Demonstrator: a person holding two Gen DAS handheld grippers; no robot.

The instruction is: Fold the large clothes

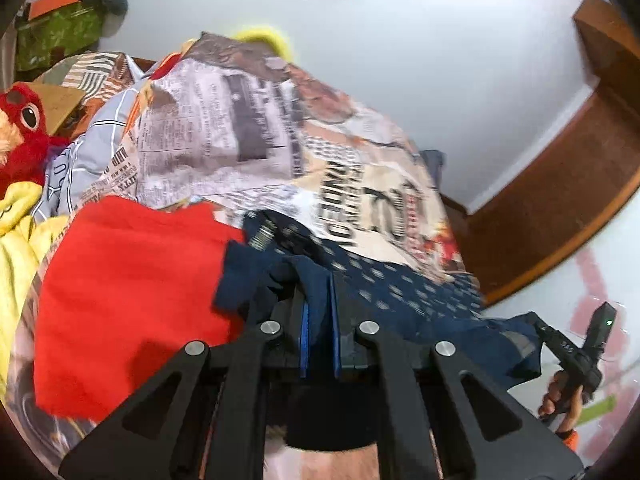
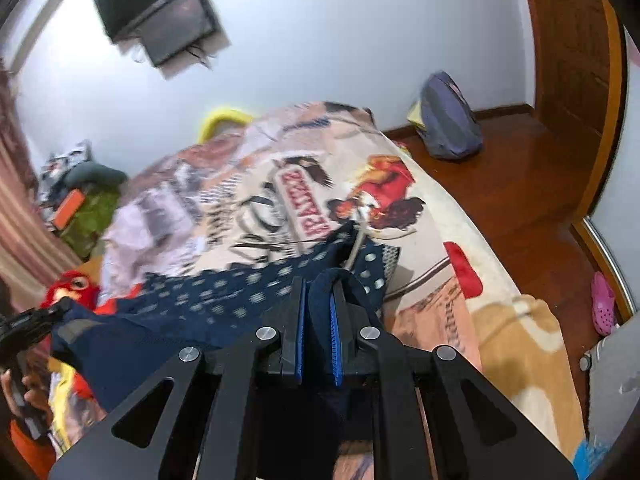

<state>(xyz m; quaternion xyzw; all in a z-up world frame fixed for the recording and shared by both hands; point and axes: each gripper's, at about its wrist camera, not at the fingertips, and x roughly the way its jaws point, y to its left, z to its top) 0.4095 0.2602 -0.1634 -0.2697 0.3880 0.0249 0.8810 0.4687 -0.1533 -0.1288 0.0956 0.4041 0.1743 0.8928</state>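
Both the left gripper (image 1: 318,300) and right gripper (image 2: 318,300) are clamped on the navy dotted garment (image 2: 224,292), stretching its edge taut over the bed (image 2: 432,208) for folding.

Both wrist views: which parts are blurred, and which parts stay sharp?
Left wrist view: the navy dotted garment and bedspread smear with motion; the left gripper stays sharp. Right wrist view: the same garment and bedspread blur; the right gripper is crisp.

Both wrist views look down (close) on the bed (image 1: 360,152).
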